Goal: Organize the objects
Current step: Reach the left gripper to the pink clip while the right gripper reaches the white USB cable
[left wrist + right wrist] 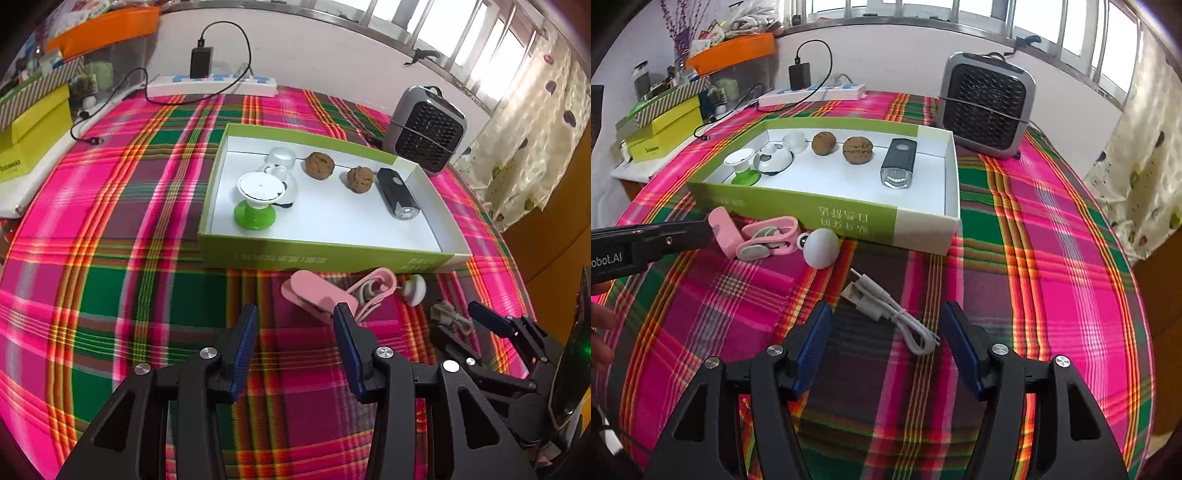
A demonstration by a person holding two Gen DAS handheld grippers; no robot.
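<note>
A green-sided open box (325, 254) (798, 206) stands mid-table. Inside lie two walnuts (320, 165) (857, 149), a black bike light (397, 197) (898, 162), a white cup on a green foot (256, 201), a white round gadget (774, 158) and a clear cap (282, 158). On the cloth in front of the box lie a pink clip (317, 295) (757, 240) and a white knob (414, 289) (822, 248). My left gripper (295, 317) is open, and its right fingertip is next to the clip's near end. My right gripper (886, 328) is open, with a coiled white USB cable (890, 314) lying between its fingers.
A plaid cloth (129, 258) covers the table. A grey fan heater (424, 129) (988, 107) stands at the back right. At the back are a white power strip (212, 85) with a black charger, and yellow boxes (33, 136) sit at the left. A curtain (524, 129) hangs at the right.
</note>
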